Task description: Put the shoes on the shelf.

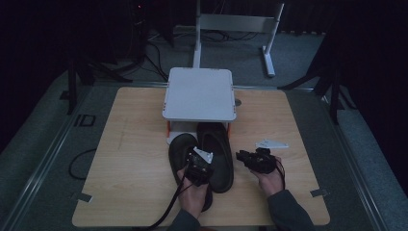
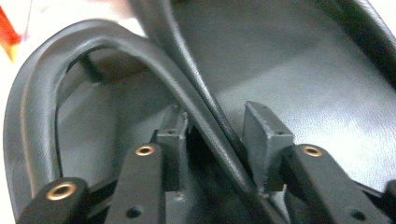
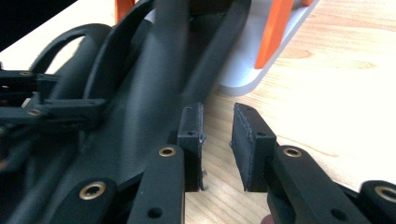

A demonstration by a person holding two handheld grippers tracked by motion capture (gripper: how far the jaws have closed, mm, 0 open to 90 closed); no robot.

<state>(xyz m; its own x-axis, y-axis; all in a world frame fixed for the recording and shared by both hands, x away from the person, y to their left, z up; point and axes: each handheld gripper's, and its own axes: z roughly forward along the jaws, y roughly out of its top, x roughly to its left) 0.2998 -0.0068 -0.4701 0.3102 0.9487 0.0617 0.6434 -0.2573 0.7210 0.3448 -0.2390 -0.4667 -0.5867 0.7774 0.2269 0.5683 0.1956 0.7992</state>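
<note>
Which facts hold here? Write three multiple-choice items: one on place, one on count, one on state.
1. The shoes lie:
A. on top of the stand
B. on the table, before the stand
C. on the floor

2. Shoes:
A. one
B. two
C. three

3. The right gripper's jaws hold:
A. a shoe
B. nothing
C. a cable

Key:
1 B: the shoes rest on the table in front of the white stand.
2 B: a pair, side by side.
3 B: the right gripper shows bare wood in its gap.
</note>
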